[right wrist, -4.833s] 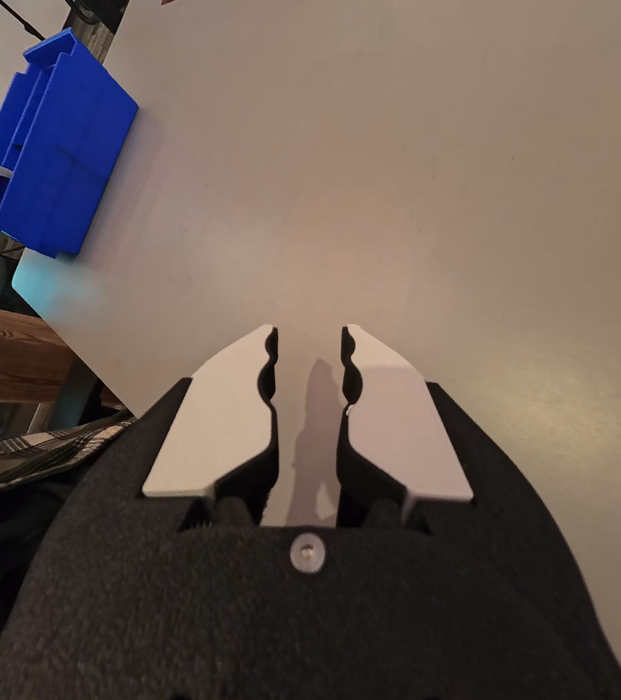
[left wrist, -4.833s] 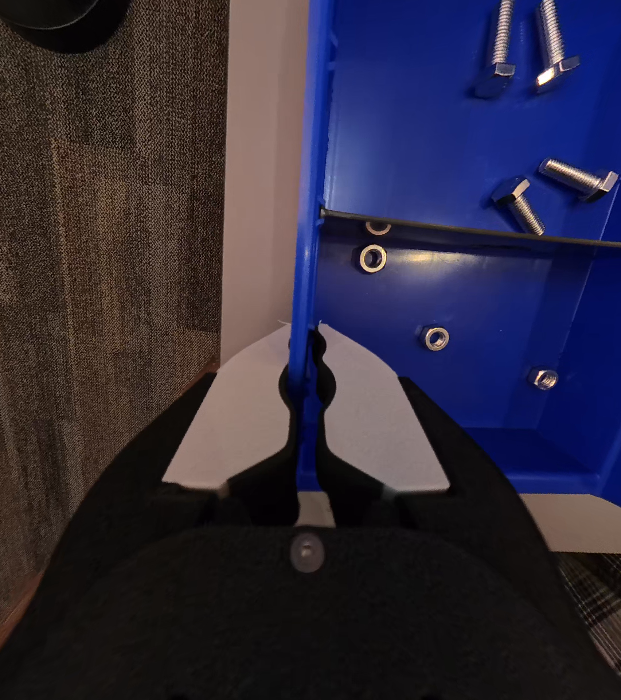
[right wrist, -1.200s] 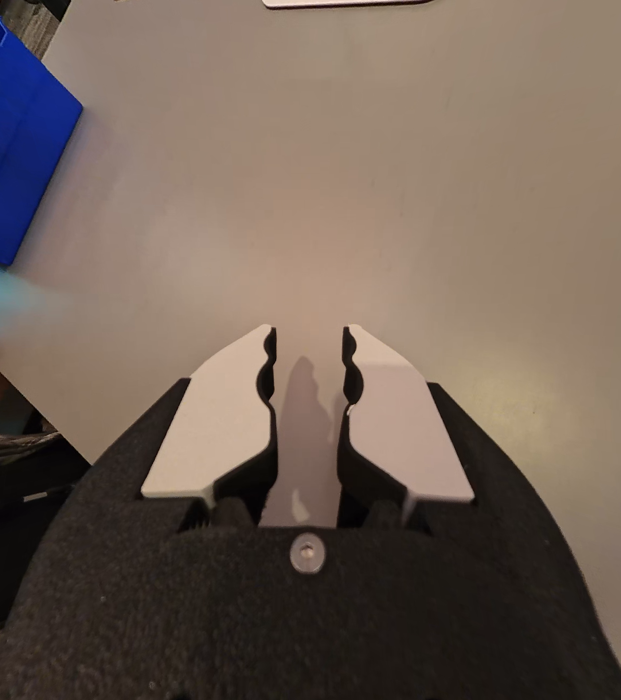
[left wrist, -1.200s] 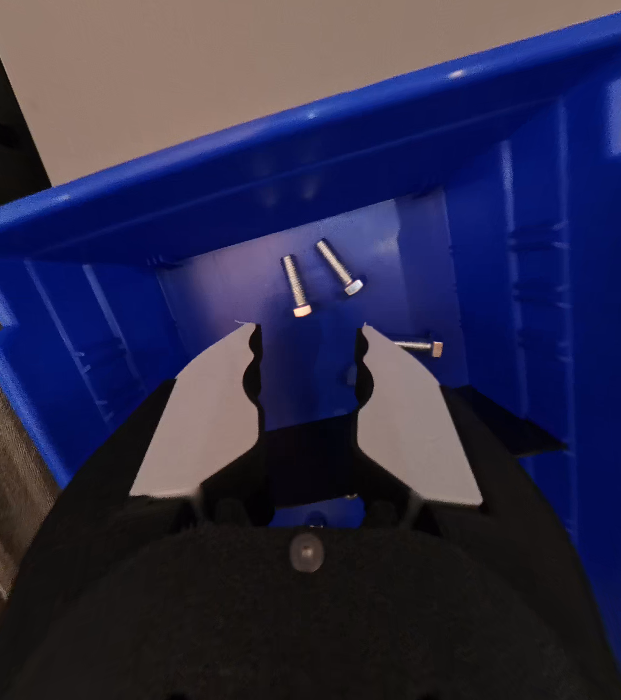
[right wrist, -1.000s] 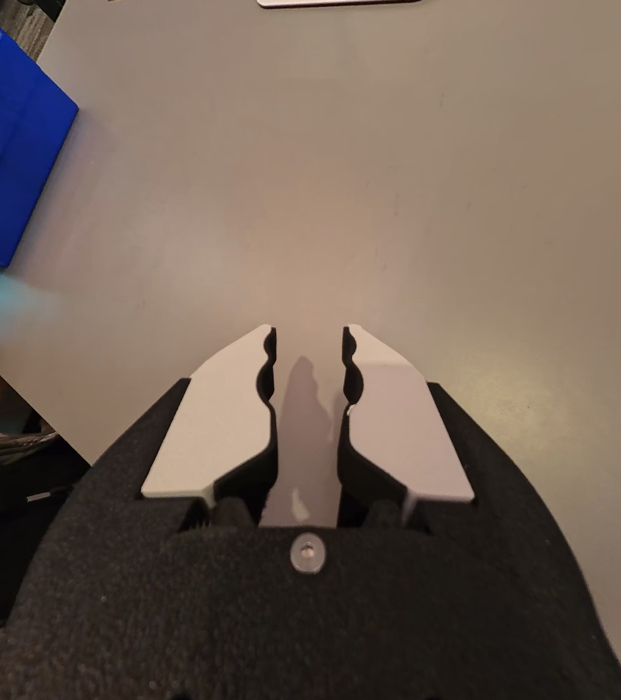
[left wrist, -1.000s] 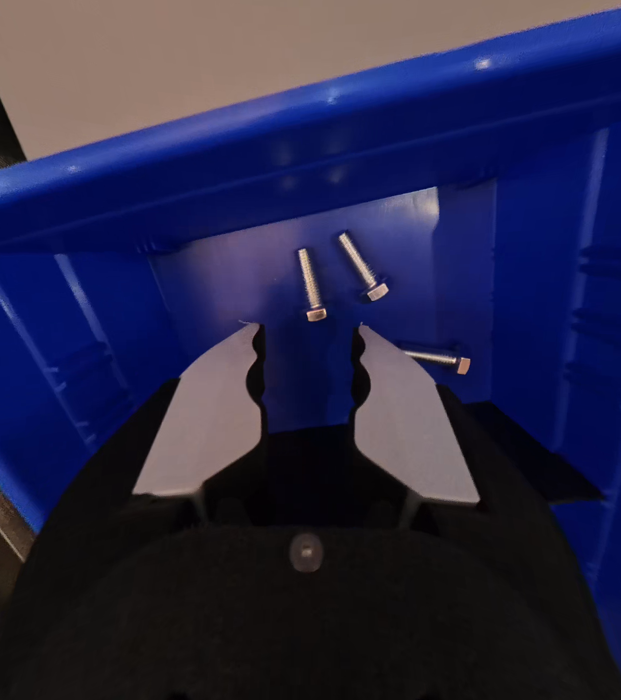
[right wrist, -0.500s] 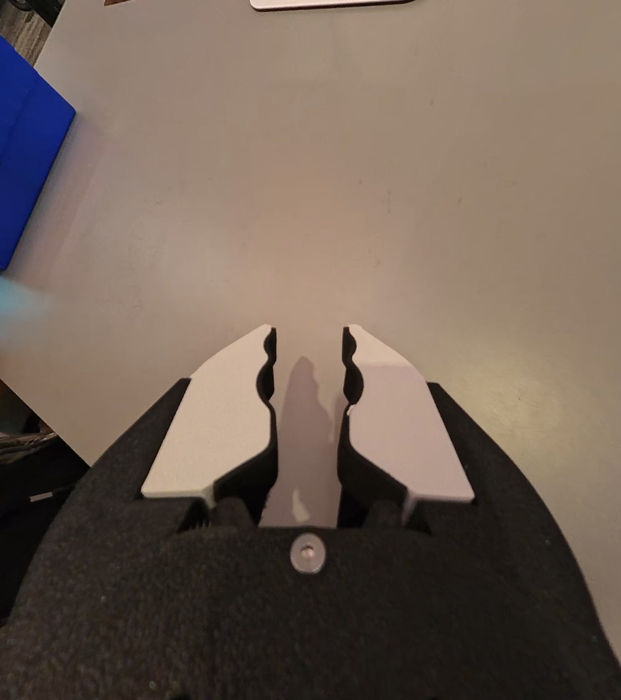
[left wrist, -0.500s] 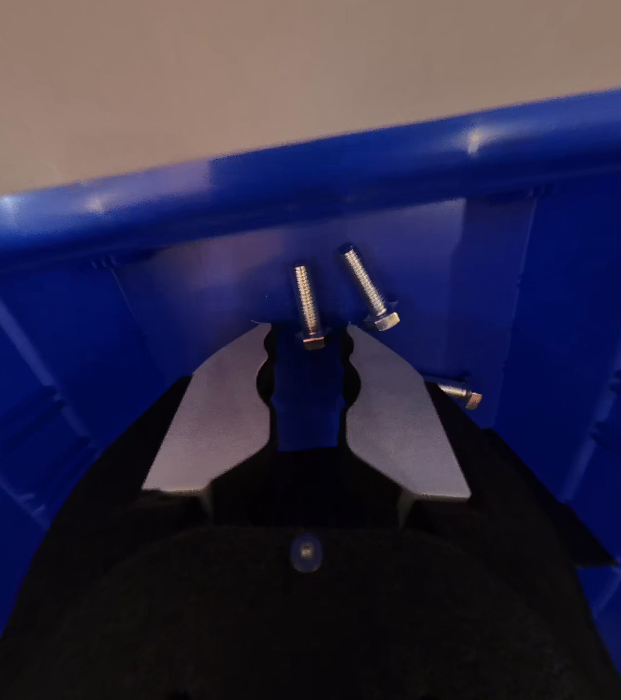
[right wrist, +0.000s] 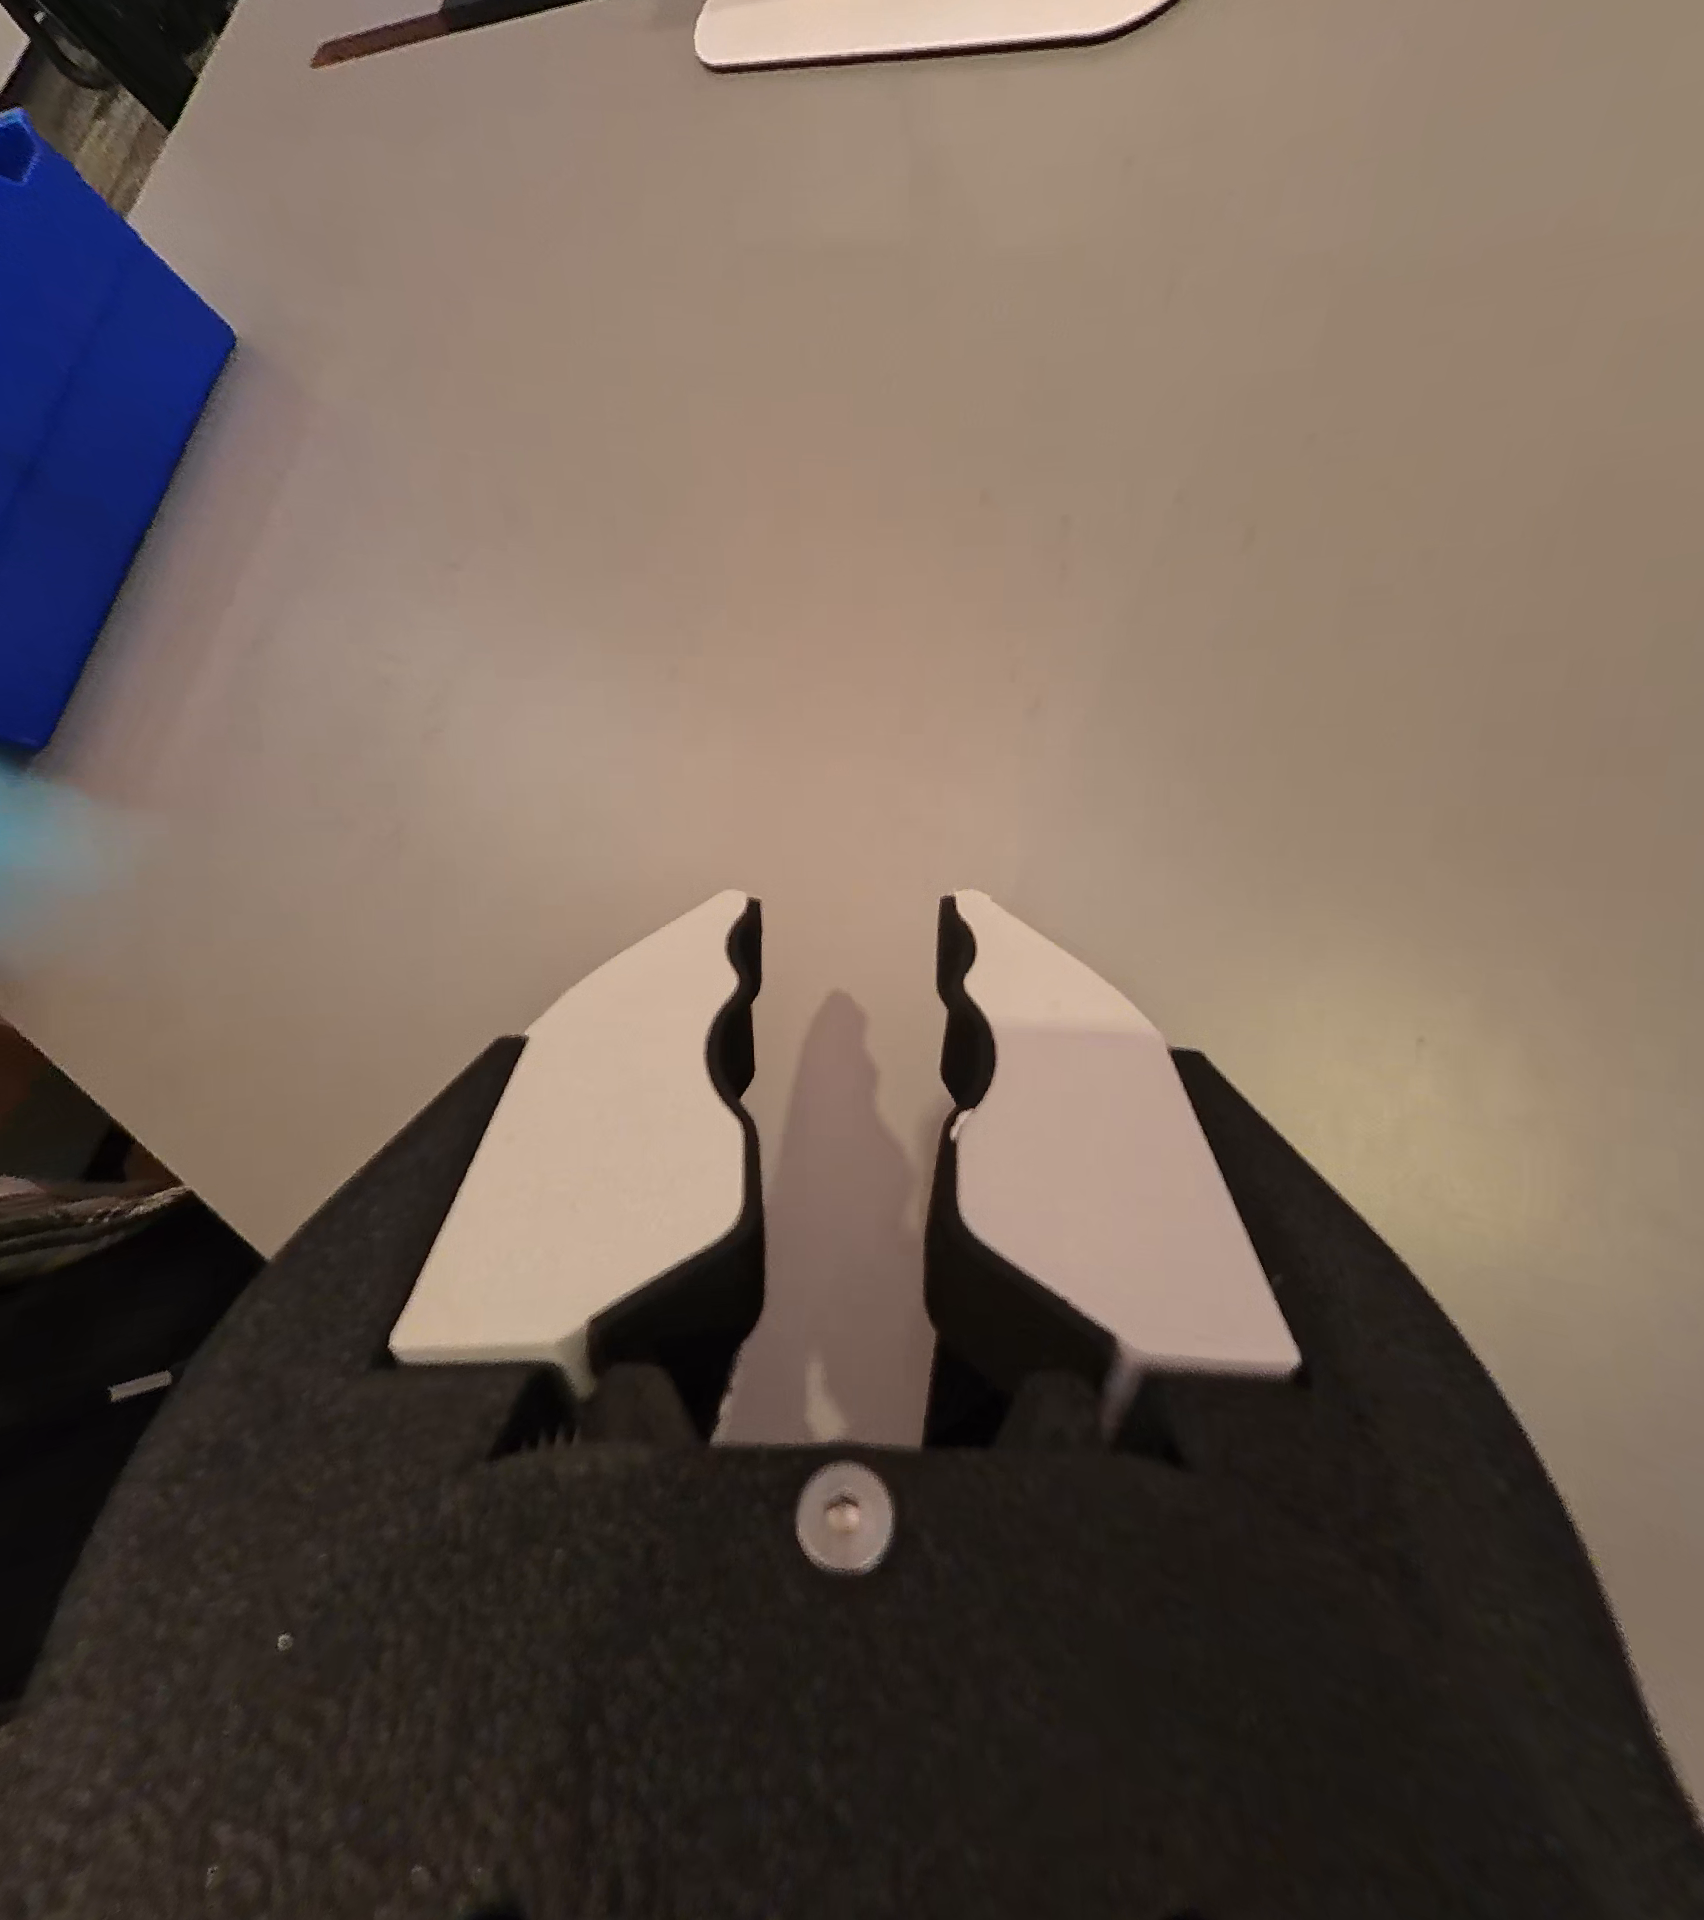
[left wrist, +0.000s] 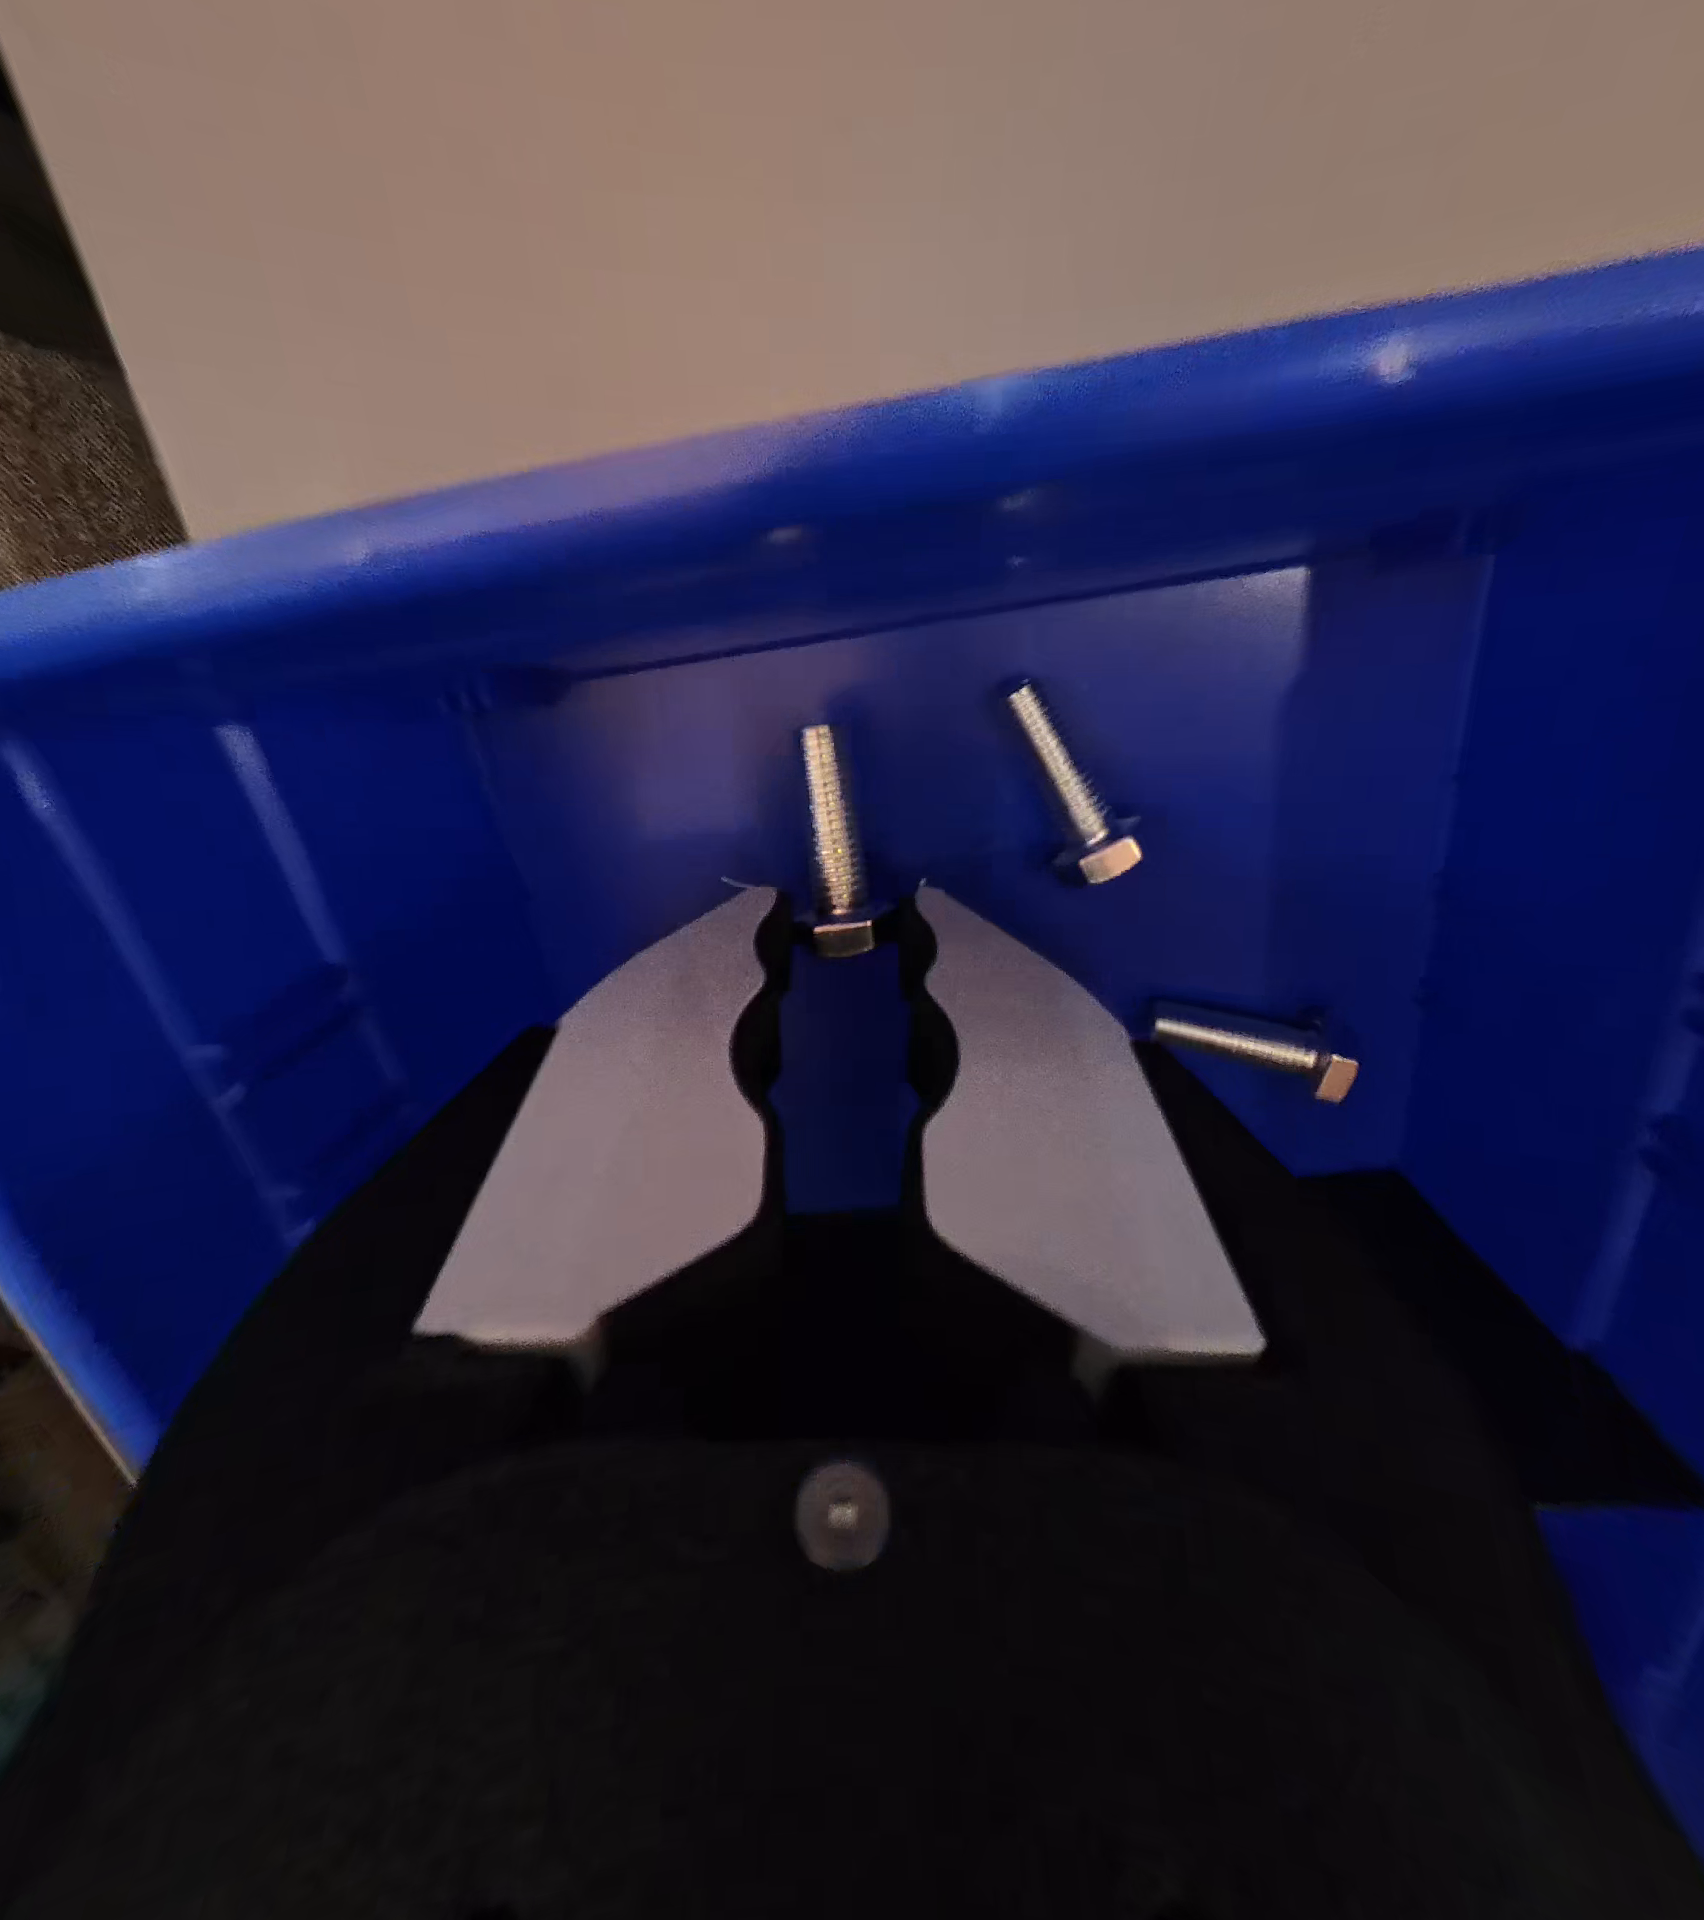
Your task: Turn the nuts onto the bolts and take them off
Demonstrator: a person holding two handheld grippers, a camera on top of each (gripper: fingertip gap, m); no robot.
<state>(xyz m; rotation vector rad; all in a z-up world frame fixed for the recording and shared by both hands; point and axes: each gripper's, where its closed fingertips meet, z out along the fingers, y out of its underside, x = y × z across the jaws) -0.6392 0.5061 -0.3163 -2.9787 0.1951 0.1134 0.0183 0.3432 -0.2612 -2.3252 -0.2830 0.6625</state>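
Three silver hex-head bolts lie inside a blue plastic bin (left wrist: 827, 561) in the left wrist view. My left gripper (left wrist: 843, 925) reaches into the bin, its fingertips shut on the hex head of the left bolt (left wrist: 830, 821), whose threaded shaft points away from me. A second bolt (left wrist: 1071, 790) lies just to the right, and a third bolt (left wrist: 1253, 1055) lies near the bin's right wall. No nuts are in view. My right gripper (right wrist: 850, 914) is open and empty, hovering over the bare grey table (right wrist: 1035, 520).
In the right wrist view the blue bin (right wrist: 48, 436) stands at the table's left edge, well left of my right gripper. A flat white object (right wrist: 931, 31) lies at the table's far edge. The table's left edge drops to a dark floor. My right tips are roughly 40 centimetres from the flat white object (right wrist: 931, 31).
My left gripper moved forward in the bin and its fingers closed on the left bolt's head. The right gripper stayed open and almost still.
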